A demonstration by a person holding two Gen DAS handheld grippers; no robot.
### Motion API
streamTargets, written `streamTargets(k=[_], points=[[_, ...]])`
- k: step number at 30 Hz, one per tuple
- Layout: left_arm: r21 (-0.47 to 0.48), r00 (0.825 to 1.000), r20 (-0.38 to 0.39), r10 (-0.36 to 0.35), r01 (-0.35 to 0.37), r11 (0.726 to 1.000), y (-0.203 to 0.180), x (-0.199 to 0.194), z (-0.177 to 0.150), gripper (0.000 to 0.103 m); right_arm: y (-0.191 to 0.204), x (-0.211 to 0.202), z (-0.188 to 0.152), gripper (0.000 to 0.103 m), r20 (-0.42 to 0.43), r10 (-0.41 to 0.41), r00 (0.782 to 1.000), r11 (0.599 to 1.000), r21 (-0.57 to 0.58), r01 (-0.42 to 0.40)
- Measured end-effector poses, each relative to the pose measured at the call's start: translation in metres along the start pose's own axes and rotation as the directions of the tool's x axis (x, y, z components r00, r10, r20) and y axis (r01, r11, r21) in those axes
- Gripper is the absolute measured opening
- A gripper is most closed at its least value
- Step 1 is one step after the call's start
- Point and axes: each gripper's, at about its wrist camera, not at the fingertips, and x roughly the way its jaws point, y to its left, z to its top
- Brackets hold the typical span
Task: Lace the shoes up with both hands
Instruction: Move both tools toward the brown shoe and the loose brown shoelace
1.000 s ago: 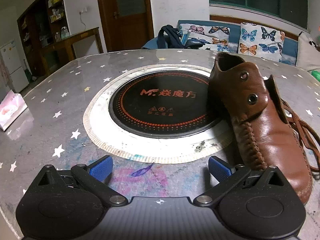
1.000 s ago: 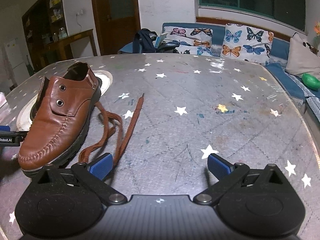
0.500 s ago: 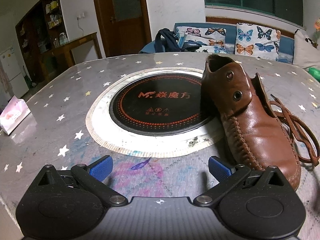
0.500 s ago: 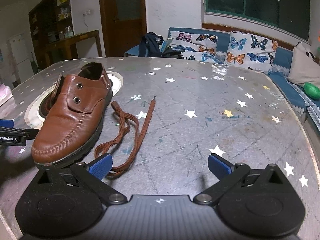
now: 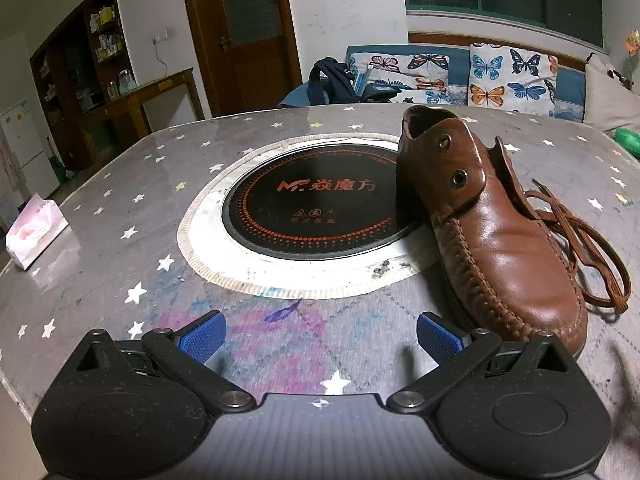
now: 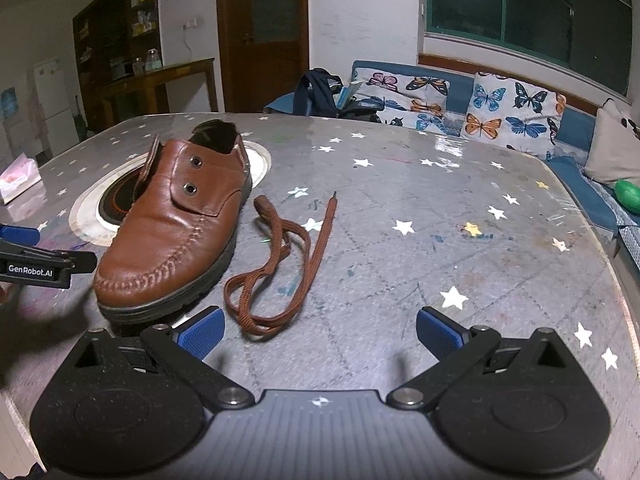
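Observation:
A brown leather shoe (image 5: 492, 232) (image 6: 176, 224) lies on the star-patterned table, toe toward me, its heel on the rim of the round black cooktop (image 5: 312, 208). Its eyelets hold no lace. A loose brown shoelace (image 6: 280, 264) (image 5: 584, 248) lies in loops on the table just right of the shoe. My left gripper (image 5: 320, 336) is open, with nothing between its fingers, near the shoe's toe on its left. My right gripper (image 6: 318, 332) is open too, just in front of the lace's near loop. One finger of the left gripper (image 6: 36, 260) shows in the right wrist view.
A pink and white tissue pack (image 5: 36, 232) lies at the table's left edge. Behind the table stands a sofa with butterfly cushions (image 6: 508, 116) and a dark backpack (image 6: 316, 92). A green object (image 6: 628, 196) lies on the sofa at the far right.
Both grippers have pulled back and risen a little, so the shoe and lace sit farther ahead in both views. Shoe and lace have not moved. Both grippers stay open.

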Motion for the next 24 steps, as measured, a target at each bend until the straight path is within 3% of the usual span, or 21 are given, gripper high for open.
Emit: streamTargets(k=[24], points=[[0.039, 0.999, 0.046, -0.019, 0.017, 0.999, -0.010, -0.029, -0.013, 0.103, 0.016, -0.024, -0.016, 0.103, 0.035, 0.020, 0.999, 1.000, -0.020, -0.019]])
